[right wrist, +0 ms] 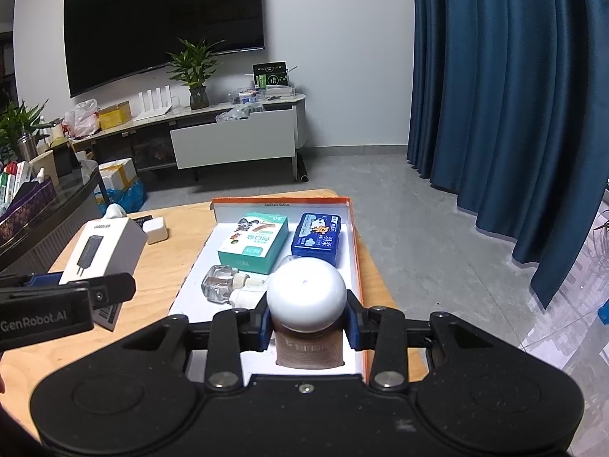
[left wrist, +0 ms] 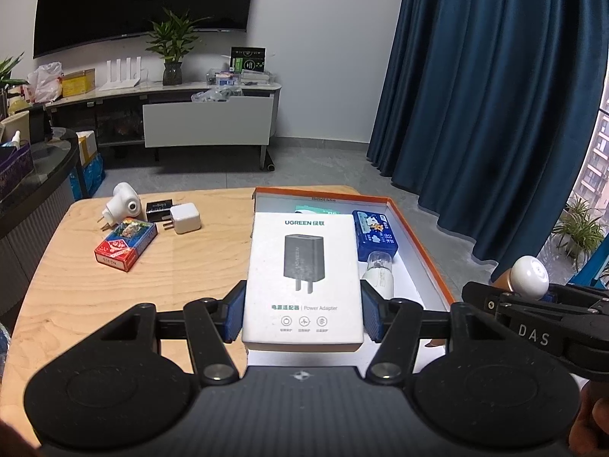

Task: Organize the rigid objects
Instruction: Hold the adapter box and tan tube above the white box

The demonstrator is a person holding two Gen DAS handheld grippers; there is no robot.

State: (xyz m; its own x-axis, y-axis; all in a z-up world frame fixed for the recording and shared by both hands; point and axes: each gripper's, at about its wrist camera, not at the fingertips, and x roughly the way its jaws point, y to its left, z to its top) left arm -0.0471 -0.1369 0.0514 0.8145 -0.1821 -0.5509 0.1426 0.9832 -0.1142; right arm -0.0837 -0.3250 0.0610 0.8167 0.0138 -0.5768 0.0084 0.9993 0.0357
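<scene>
Now, from the left wrist view, the left tongs are pinching a white charger box by its two sides. The blue pads press flat on it. The box hangs over the near left part of an open tray with an orange rim. Inside the tray, a blue tin lies at the back right, and a small clear bottle lies just in front of it. A green box peeks out behind the charger box. To the left on the wooden tabletop lie a card pack, a white plug, a small black box and a round white gadget, all near each other. At the far right, the right tongs hold a jar with a white round cap.

Next, from the right wrist view, the right tongs are pinching the brown jar just under its white cap. It is above the near right part of the tray. The green box and the blue tin sit side by side at the back of the tray. The clear bottle lies on its side in front of the green box. At the left, the left tongs hold the charger box over the tabletop, just beside the tray.
</scene>
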